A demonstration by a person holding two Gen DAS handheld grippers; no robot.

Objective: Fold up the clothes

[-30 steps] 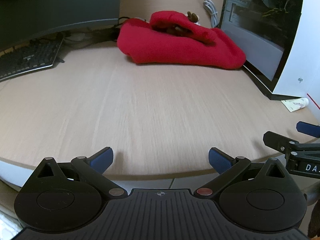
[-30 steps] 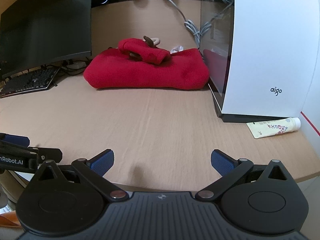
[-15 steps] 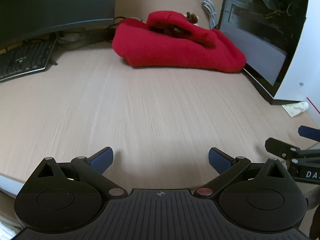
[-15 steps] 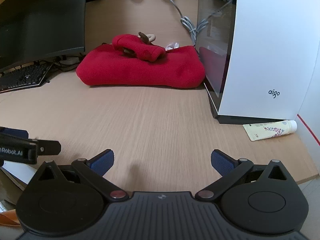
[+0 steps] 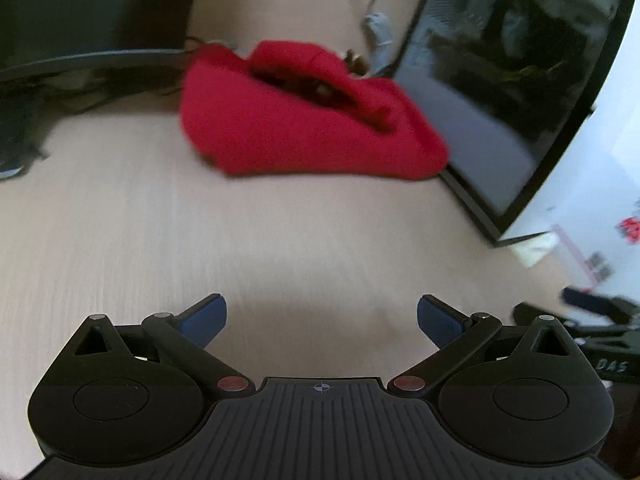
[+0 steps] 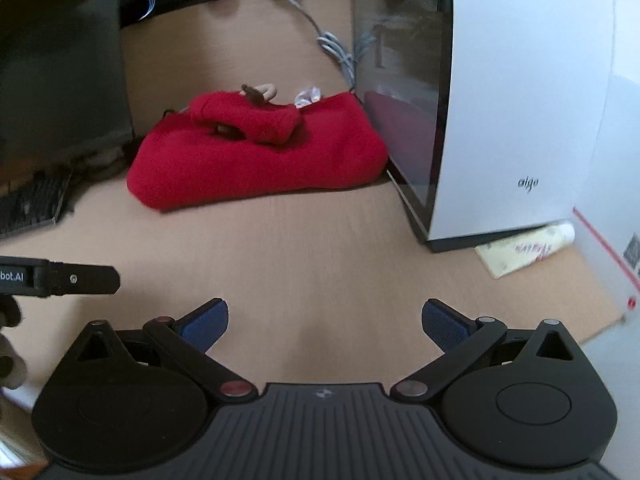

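Note:
A red fleece garment [image 5: 308, 128] [image 6: 256, 152] lies bunched at the back of the wooden desk, a rolled sleeve or hood on top with a small brown and beige piece [image 6: 258, 93] sticking out. My left gripper [image 5: 322, 316] hangs open over bare desk, well short of the garment. My right gripper [image 6: 325, 320] is open too, with nothing between its blue pads, also well in front of the cloth. Each gripper's body shows at the edge of the other's view.
A white computer case with a glass side [image 6: 520, 100] stands right of the garment. A dark monitor [image 6: 60, 60] and a keyboard [image 6: 32, 204] are at the left. A cream tube [image 6: 528, 246] lies by the case. Cables [image 6: 336, 52] run behind.
Both grippers have moved forward over the desk toward the red garment, which now looks larger. The desk's front edge has dropped out of view. Both stay open.

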